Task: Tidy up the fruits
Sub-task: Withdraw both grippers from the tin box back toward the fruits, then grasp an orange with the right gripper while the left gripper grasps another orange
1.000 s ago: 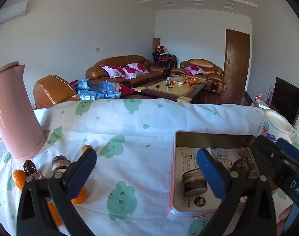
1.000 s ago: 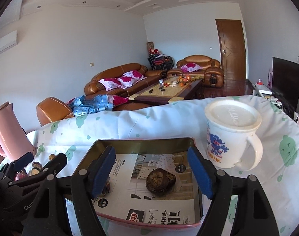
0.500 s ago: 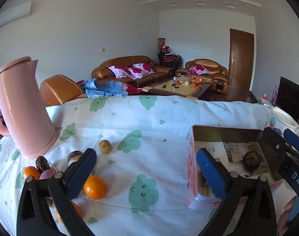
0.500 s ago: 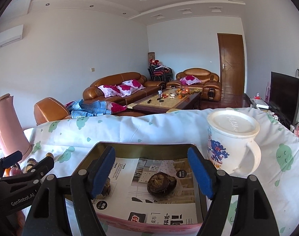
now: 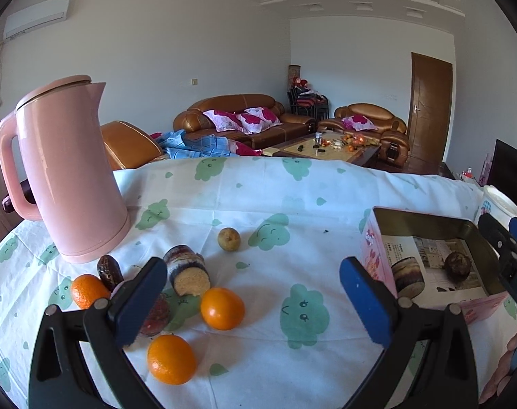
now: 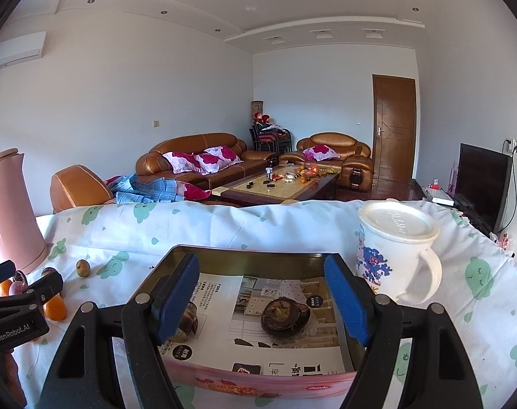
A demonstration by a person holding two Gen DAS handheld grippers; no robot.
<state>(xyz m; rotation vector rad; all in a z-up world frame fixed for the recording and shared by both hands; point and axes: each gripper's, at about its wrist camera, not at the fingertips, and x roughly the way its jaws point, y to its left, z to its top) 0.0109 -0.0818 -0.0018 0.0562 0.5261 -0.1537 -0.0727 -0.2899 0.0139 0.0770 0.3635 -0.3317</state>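
Note:
A pink tin box [image 5: 388, 259] lined with paper sits at the right; it holds a dark round fruit [image 6: 285, 313] and a striped cylindrical piece [image 5: 405, 276]. Loose fruit lies at the left: three oranges [image 5: 222, 307] [image 5: 171, 358] [image 5: 88, 289], a cut sugarcane piece [image 5: 187, 270], a small brown-yellow fruit [image 5: 229, 238], a dark date [image 5: 109, 272] and a reddish fruit [image 5: 154, 315]. My left gripper [image 5: 255, 303] is open and empty above the cloth between fruits and tin. My right gripper [image 6: 262, 300] is open and empty over the tin [image 6: 258, 380].
A pink kettle [image 5: 66, 173] stands at the back left by the fruits. A lidded white mug [image 6: 396, 250] stands right of the tin. The table wears a white cloth with green prints [image 5: 275, 197]. Sofas and a coffee table lie beyond the far edge.
My left gripper has swung left and pulled back, bringing the kettle and the loose fruits into full view. My right gripper has tilted up slightly over the tin. Both stay open.

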